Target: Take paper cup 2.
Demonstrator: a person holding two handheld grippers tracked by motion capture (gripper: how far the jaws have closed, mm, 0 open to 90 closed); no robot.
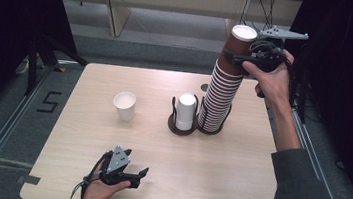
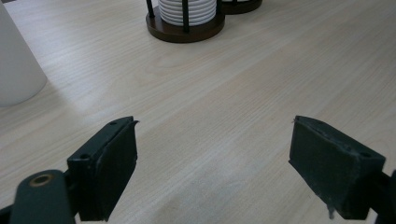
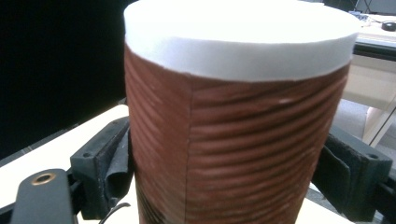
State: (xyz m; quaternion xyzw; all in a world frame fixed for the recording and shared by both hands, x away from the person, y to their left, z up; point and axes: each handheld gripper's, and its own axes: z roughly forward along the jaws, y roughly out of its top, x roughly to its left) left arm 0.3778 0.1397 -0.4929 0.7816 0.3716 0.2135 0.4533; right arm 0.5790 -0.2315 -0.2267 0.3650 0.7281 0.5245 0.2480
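Observation:
A tall stack of upside-down brown ribbed cups [image 1: 221, 92] stands in a dark holder at the table's right. My right gripper [image 1: 238, 58] is raised at the stack's top and is shut on the top brown cup [image 3: 233, 140], with both pads pressed against its sides. The cup's white base [image 3: 238, 32] faces up. My left gripper [image 1: 138, 164] rests low near the front edge, open with nothing between its fingers [image 2: 109, 163]. A single white cup [image 1: 125, 105] stands upright left of centre, and also shows at the left edge [image 2: 14, 60].
A short stack of white cups [image 1: 186, 111] sits in a second dark round holder [image 2: 187, 30] beside the brown stack. The light wood table [image 1: 110, 137] has bare room in front. Dark floor and rails surround it.

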